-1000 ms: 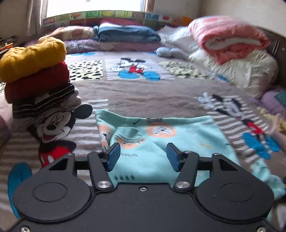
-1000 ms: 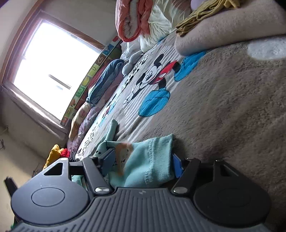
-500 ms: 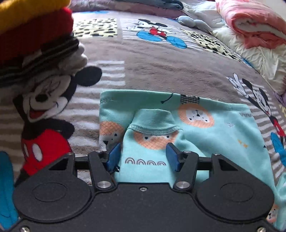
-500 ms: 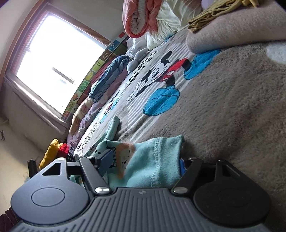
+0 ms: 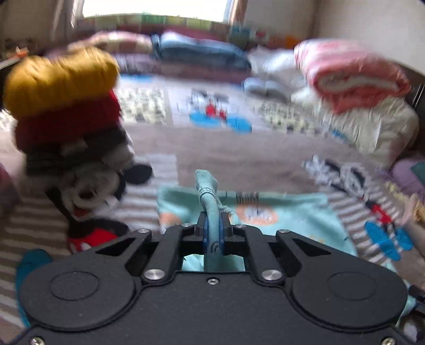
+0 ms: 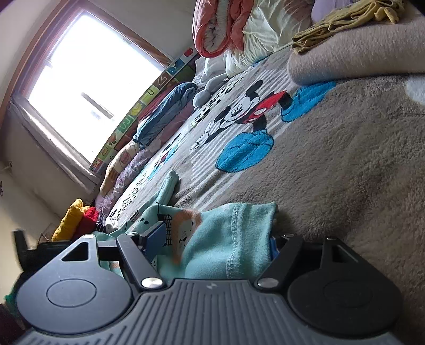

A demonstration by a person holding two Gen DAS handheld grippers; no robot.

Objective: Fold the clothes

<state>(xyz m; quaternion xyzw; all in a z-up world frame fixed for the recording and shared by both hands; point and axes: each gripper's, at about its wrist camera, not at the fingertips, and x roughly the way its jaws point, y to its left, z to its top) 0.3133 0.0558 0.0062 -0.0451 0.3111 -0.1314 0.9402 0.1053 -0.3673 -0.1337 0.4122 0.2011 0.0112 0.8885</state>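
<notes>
A teal child's garment (image 5: 292, 215) with orange animal prints lies flat on the Mickey Mouse blanket (image 5: 225, 154). My left gripper (image 5: 212, 231) is shut on a narrow fold of that garment, and the pinched cloth stands up in a ridge ahead of the pads. The left wrist view is blurred. In the right wrist view, a stitched hem end of the same garment (image 6: 249, 225) is bunched between the jaws of my right gripper (image 6: 215, 240). That gripper is rolled on its side low over the blanket (image 6: 345, 172), and its jaws stand wide without squeezing the cloth.
A stack of folded clothes (image 5: 61, 79), yellow on red on striped, stands at the left. Pillows (image 5: 199, 53) line the far side under the window. A pink quilt (image 5: 353, 77) on pale bedding fills the right. A mustard garment (image 6: 345, 21) lies on a blanket roll.
My left gripper has shut on a fold of the teal garment and pulled up and back with it. My right gripper has stayed in place, its jaws slightly wider.
</notes>
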